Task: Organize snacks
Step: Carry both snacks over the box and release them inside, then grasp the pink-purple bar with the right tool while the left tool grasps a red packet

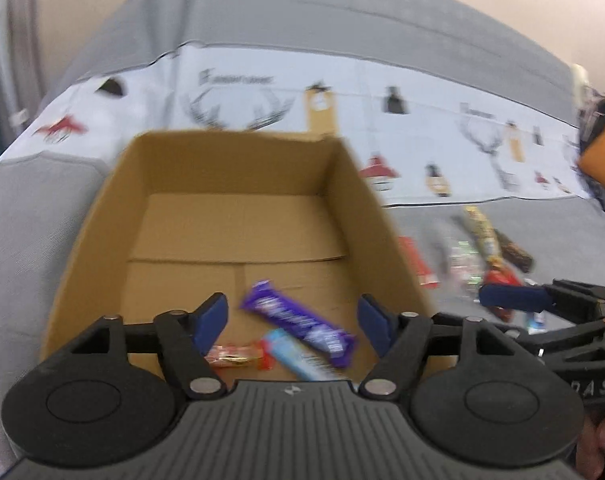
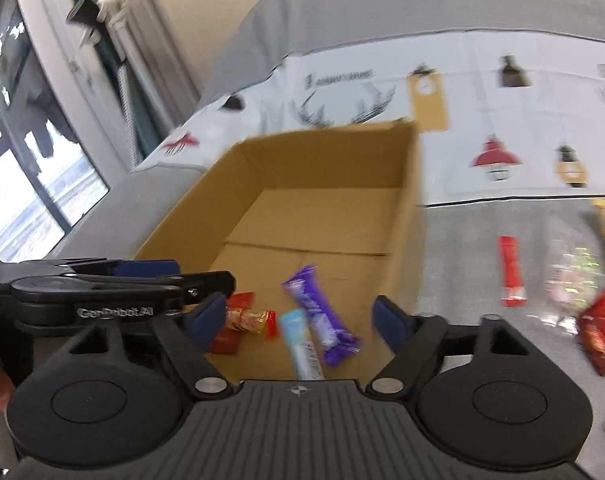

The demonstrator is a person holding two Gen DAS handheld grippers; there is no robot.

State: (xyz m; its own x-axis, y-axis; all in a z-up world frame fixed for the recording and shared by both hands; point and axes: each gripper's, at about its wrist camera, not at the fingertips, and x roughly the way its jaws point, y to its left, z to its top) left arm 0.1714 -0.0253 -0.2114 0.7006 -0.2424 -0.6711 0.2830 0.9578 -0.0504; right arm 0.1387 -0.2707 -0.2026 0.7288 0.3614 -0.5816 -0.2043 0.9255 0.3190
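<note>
Both grippers are what we see first: our left gripper point(image 1: 292, 322) has its jaws spread with nothing in them, tilted down over the near end of the cardboard box point(image 1: 102, 216). Just ahead of it lie a red-and-gold candy point(image 1: 238, 356), a light blue bar point(image 1: 298, 358) and a purple bar point(image 1: 298, 320). So three are in. Our right gripper point(image 2: 300, 324), also gaping and empty, points down beside it; off to its right, loose snacks point(image 2: 512, 272) wait on the grey sofa point(image 2: 462, 240).

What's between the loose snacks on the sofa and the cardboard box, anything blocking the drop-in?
Nothing visible. The cardboard box is open-topped, its far floor bare; only its right wall separates it from the red stick pack and other wrappers lying beside it. Both the left gripper and right gripper are open and empty.
</note>
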